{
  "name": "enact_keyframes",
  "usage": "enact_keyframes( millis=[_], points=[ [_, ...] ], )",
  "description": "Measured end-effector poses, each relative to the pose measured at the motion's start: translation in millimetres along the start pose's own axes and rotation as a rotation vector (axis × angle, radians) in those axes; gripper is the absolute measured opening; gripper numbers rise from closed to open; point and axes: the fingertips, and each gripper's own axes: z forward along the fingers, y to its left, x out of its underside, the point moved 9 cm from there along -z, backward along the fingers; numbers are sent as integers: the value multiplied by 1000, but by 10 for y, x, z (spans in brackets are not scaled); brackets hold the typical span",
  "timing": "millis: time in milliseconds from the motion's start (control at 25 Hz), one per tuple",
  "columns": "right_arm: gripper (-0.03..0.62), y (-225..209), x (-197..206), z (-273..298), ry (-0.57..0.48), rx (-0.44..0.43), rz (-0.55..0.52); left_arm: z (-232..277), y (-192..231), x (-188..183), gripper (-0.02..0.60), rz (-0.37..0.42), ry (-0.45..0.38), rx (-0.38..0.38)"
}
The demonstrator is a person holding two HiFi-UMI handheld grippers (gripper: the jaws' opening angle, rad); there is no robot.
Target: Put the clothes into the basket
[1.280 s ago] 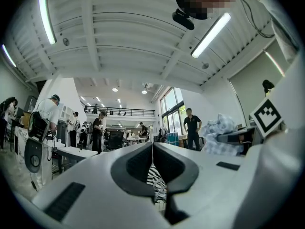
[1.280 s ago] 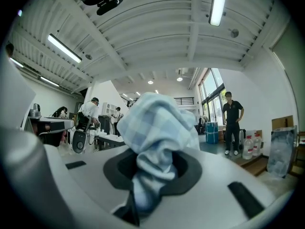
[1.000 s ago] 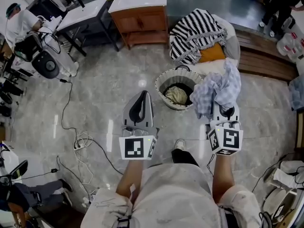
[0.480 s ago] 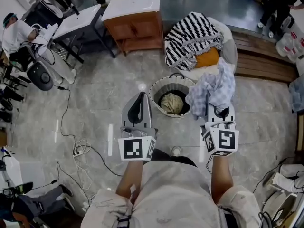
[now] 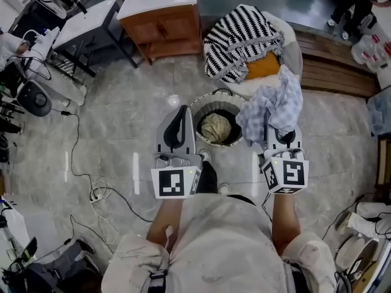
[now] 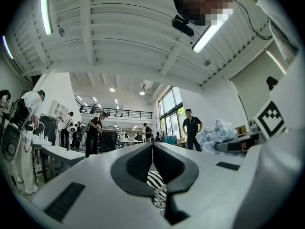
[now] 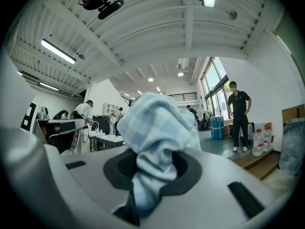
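A round woven basket (image 5: 204, 102) stands on the marble floor with a beige garment (image 5: 216, 127) inside. My right gripper (image 5: 278, 126) is shut on a light blue checked cloth (image 5: 272, 107), which bunches up over the jaws and hangs just right of the basket's rim; in the right gripper view the checked cloth (image 7: 157, 132) fills the jaws. My left gripper (image 5: 178, 119) is shut and empty, its tip at the basket's left rim. In the left gripper view the jaws (image 6: 152, 149) meet with nothing held. A black-and-white striped throw (image 5: 238, 35) and an orange cushion (image 5: 263, 67) lie on a seat behind the basket.
A wooden vanity with a white sink (image 5: 162, 11) stands at the back left. Cables (image 5: 91, 188) trail across the floor at left. A wooden bench (image 5: 336, 72) runs along the right. The person's shoe (image 5: 223, 189) is near the basket. Several people stand around the room.
Both grippers have come closer to the basket. The left tip is now at its left rim, and the held checked cloth sits beside its right rim.
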Motion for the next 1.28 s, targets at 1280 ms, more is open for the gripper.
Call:
enact_keyframes(
  millis=[1280],
  points=[
    [63, 198, 2686, 2119, 629, 88, 142, 1076, 1255, 1061, 6, -112, 53, 1]
  ],
)
